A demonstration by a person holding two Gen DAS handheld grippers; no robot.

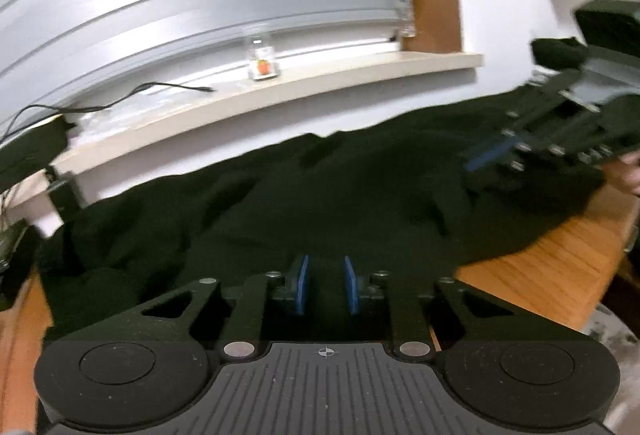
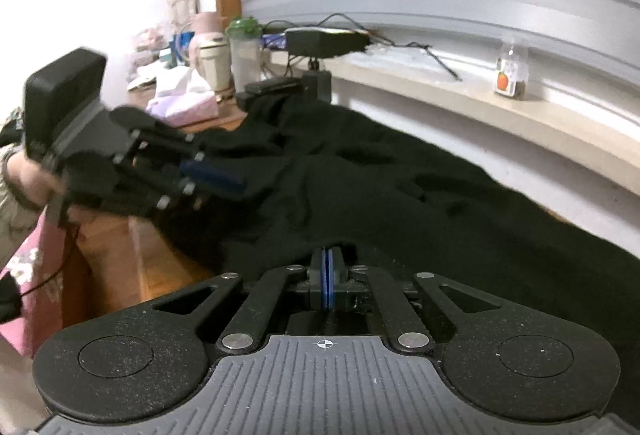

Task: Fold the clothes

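Observation:
A black garment (image 1: 320,195) lies rumpled across the wooden table (image 1: 552,267); it also shows in the right wrist view (image 2: 400,195). My left gripper (image 1: 326,285) is open over the garment's near edge, with black cloth between its blue pads; it also shows blurred at the left of the right wrist view (image 2: 216,177). My right gripper (image 2: 327,281) has its blue pads pressed together at the garment's near edge; whether cloth is pinched I cannot tell. It also shows blurred at the right of the left wrist view (image 1: 492,155).
A windowsill (image 1: 280,91) runs behind the table with a small bottle (image 1: 262,63) and a black cable (image 1: 120,103). Cups, a green-lidded bottle (image 2: 244,51), a tissue pack (image 2: 184,103) and black devices crowd the table's far left end. Pink floral cloth (image 2: 32,275) hangs below left.

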